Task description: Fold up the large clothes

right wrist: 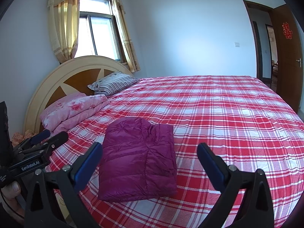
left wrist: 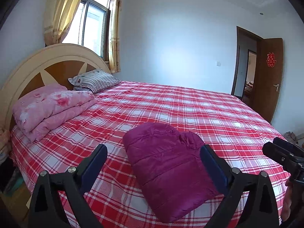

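Note:
A magenta quilted down jacket [left wrist: 167, 169] lies folded into a compact bundle near the front edge of the bed; it also shows in the right wrist view [right wrist: 139, 159]. My left gripper [left wrist: 153, 150] is open and empty, held above the bed's near edge with the jacket between and beyond its fingers. My right gripper [right wrist: 150, 148] is open and empty, just short of the jacket. The right gripper shows at the right edge of the left wrist view [left wrist: 281, 148]; the left gripper shows at the left of the right wrist view [right wrist: 49, 136].
The bed [left wrist: 209, 110] has a red and white plaid sheet. A folded pink floral quilt [left wrist: 49, 108] and a striped pillow [left wrist: 95, 80] lie by the headboard [left wrist: 38, 66]. A brown door [left wrist: 271, 76] stands open at the right.

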`<control>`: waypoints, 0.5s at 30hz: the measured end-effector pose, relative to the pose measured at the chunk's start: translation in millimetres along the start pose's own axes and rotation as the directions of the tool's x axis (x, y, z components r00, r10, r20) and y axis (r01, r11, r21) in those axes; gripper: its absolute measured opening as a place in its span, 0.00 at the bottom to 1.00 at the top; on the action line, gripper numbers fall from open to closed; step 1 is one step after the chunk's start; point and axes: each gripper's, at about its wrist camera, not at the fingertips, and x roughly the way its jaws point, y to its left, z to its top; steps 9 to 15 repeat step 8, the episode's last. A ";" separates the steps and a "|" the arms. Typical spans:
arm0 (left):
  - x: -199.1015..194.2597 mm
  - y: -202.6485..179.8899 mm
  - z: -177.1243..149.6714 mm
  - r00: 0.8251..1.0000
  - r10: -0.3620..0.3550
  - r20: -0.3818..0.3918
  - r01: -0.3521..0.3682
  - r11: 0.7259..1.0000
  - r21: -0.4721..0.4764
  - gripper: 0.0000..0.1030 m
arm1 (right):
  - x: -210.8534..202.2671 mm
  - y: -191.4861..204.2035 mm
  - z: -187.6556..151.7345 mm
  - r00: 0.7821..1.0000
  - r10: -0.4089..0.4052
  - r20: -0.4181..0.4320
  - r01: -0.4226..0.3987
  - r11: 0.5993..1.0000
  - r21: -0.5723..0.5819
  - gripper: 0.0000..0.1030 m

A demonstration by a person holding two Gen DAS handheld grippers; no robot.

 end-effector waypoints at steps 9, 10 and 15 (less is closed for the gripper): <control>-0.2 -5.4 -2.2 0.999 -0.012 0.029 0.011 1.000 0.025 0.96 | 1.9 1.8 -2.5 1.000 -0.001 -0.010 0.001 1.000 -0.008 0.99; -0.2 -5.4 -2.2 0.999 -0.012 0.029 0.011 1.000 0.025 0.96 | 1.9 1.8 -2.5 1.000 -0.001 -0.010 0.001 1.000 -0.008 0.99; -0.2 -5.4 -2.2 0.999 -0.012 0.029 0.011 1.000 0.025 0.96 | 1.9 1.8 -2.5 1.000 -0.001 -0.010 0.001 1.000 -0.008 0.99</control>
